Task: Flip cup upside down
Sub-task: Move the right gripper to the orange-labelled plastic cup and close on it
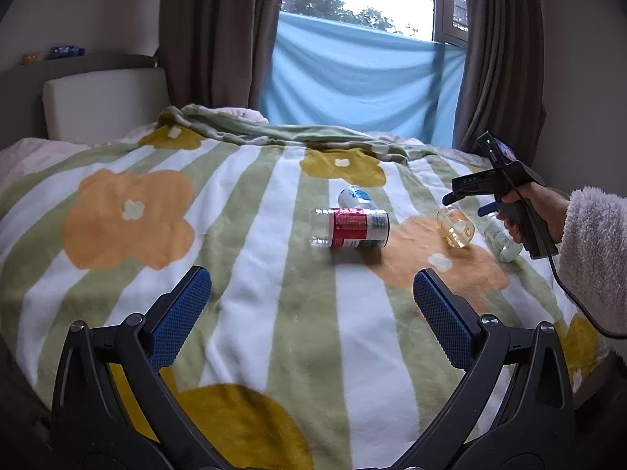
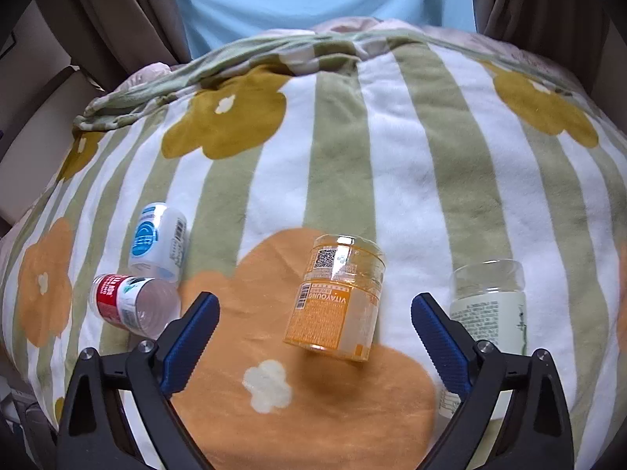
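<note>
Just beyond right tool: orange cup

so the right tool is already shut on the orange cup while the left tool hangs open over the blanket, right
Not quite. The right tool is open, not shut on the orange cup: the right wrist view shows the cup between its spread fingers with clear gaps on both sides. The left tool does hang open over the blanket.

Right gripper jaws wide apart over blanket; orange cup between fingertips, upside down, tilted. Green-label cup just right of it.
</note>
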